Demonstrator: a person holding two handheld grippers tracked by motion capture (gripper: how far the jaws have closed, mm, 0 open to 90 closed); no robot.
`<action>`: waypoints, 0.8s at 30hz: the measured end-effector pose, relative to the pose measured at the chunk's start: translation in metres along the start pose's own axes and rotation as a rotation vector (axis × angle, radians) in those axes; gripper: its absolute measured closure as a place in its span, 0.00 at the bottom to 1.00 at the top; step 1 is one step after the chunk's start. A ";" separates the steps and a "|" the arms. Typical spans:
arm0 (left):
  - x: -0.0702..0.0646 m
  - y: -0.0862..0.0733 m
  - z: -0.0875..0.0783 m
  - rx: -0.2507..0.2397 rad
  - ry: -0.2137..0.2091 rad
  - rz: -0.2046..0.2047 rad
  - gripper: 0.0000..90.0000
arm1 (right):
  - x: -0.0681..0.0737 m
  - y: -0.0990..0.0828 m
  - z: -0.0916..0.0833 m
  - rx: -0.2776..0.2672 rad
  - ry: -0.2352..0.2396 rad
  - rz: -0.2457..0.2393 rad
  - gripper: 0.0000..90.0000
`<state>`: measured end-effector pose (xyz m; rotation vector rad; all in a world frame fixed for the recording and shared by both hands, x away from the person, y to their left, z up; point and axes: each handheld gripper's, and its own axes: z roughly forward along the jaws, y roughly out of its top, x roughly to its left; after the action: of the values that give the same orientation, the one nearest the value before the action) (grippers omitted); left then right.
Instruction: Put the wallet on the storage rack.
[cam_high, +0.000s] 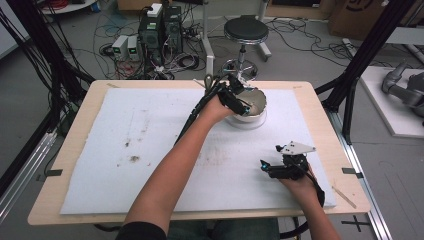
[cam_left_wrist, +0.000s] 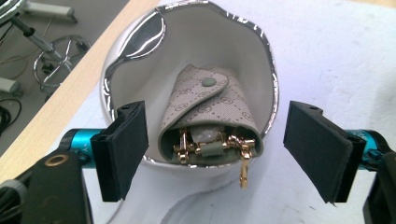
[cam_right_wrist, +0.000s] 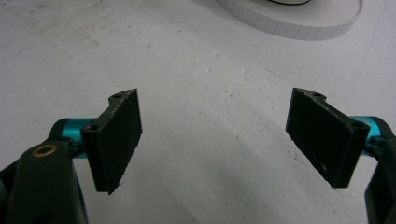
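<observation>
A white bowl (cam_high: 257, 102) with a silver rim (cam_left_wrist: 268, 60) stands at the far middle of the white mat, on a round white base (cam_right_wrist: 299, 23). Inside lies a beige monogram key pouch (cam_left_wrist: 205, 109) with a snap button, and gold hooks (cam_left_wrist: 243, 161) hang out of its open end. My left gripper (cam_high: 241, 101) hovers over the bowl, open, one black pad (cam_left_wrist: 123, 149) on each side of the pouch without touching it. My right gripper (cam_high: 266, 166) is open above the bare mat at the near right, nothing between its pads (cam_right_wrist: 116, 137).
The white foam mat (cam_high: 150, 150) covers most of the wooden table (cam_high: 90, 95) and carries brown stains at its left. Beyond the far edge are a black stool (cam_high: 245, 30), computer boxes (cam_high: 160, 30) and floor cables. A grey robot arm (cam_high: 405, 85) lies at the right.
</observation>
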<state>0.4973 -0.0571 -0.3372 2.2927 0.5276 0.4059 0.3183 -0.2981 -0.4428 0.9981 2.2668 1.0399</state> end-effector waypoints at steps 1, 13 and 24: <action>0.000 -0.001 -0.004 -0.009 0.000 -0.007 0.24 | 0.000 0.000 0.000 0.000 -0.001 0.002 0.21; -0.010 -0.023 -0.055 -0.136 -0.017 -0.003 0.24 | -0.002 0.000 -0.001 0.000 -0.010 0.004 0.21; -0.018 -0.070 -0.099 -0.205 0.014 -0.015 0.24 | -0.001 0.000 -0.001 0.003 -0.007 0.002 0.21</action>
<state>0.4214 0.0381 -0.3223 2.0894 0.4865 0.4475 0.3176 -0.2994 -0.4423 1.0037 2.2633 1.0326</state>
